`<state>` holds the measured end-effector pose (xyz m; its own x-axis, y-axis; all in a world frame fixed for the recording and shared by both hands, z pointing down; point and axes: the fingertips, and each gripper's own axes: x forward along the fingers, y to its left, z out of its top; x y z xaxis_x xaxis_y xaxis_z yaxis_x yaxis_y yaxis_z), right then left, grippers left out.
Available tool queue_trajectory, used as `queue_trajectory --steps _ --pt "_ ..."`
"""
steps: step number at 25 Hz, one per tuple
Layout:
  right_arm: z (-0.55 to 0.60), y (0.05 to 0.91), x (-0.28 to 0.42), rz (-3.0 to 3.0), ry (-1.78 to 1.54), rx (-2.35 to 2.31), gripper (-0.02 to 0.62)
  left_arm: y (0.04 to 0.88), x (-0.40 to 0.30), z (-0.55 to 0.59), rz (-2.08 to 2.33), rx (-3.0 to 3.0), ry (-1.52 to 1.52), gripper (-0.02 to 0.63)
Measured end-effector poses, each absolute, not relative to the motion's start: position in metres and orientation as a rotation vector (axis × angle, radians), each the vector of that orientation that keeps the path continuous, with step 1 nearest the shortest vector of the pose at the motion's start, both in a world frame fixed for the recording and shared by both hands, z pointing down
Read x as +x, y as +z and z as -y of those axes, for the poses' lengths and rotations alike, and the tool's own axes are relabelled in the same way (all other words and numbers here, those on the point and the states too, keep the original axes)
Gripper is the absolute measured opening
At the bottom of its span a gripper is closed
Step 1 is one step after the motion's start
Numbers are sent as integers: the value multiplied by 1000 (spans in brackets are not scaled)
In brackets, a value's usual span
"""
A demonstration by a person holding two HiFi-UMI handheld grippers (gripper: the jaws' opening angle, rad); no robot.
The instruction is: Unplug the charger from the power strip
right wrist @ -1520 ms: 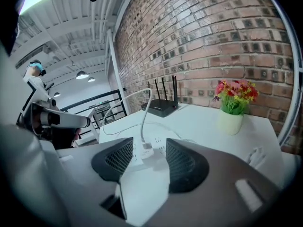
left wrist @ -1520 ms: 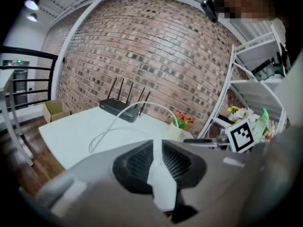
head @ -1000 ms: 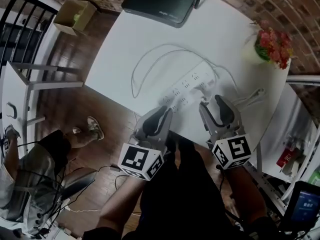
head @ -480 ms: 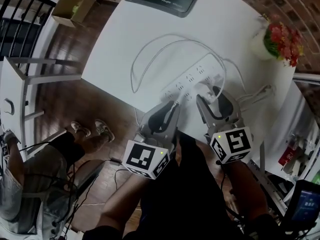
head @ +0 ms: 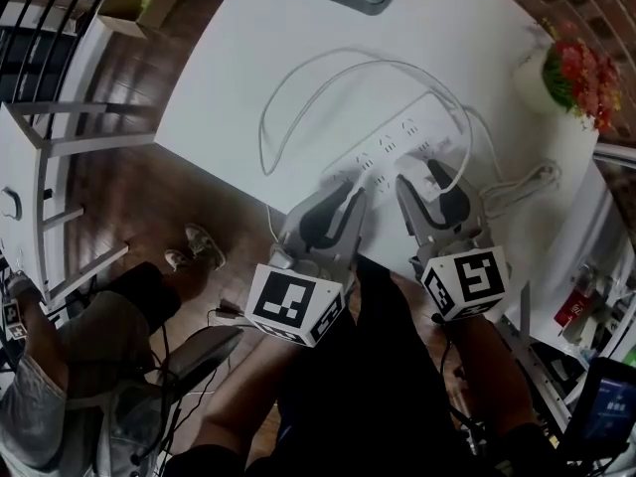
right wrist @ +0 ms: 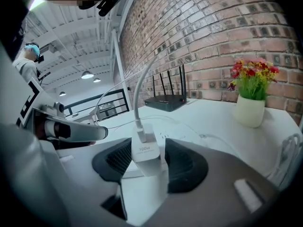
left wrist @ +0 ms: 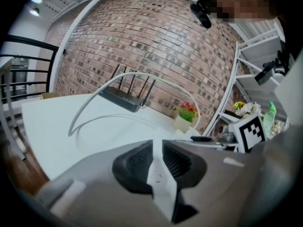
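Charger (right wrist: pixel 145 151) sits plugged upright into the white power strip (head: pixel 393 149) on the white table (head: pixel 248 68), right between the pads of my right gripper (head: pixel 421 174). Those jaws are wide and closing in on it; the left pad looks at its side, the right one shows a gap, so no grip. White cable (right wrist: pixel 136 103) goes up from the charger top and loops over the table. My left gripper (left wrist: pixel 157 150) is narrow, pads clamped on the near end of the power strip, pinning it. Black router (right wrist: pixel 165 102) at the far table edge, flower pot (right wrist: pixel 251 110) to the right by the brick wall.
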<state>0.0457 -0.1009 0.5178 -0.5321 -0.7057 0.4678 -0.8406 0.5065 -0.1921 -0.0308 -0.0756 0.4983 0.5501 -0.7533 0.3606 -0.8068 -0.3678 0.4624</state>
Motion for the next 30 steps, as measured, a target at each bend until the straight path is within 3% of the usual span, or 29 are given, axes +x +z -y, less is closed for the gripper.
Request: queue_trajectory --steps 13,17,30 --pt "102 525 40 2403 537 1280 181 523 -25 80 1294 2236 247 61" --pt "102 525 40 2406 526 1262 170 536 -20 75 1255 2267 394 123" --pt "101 527 38 2400 531 1254 169 547 -16 70 1329 2352 665 109"
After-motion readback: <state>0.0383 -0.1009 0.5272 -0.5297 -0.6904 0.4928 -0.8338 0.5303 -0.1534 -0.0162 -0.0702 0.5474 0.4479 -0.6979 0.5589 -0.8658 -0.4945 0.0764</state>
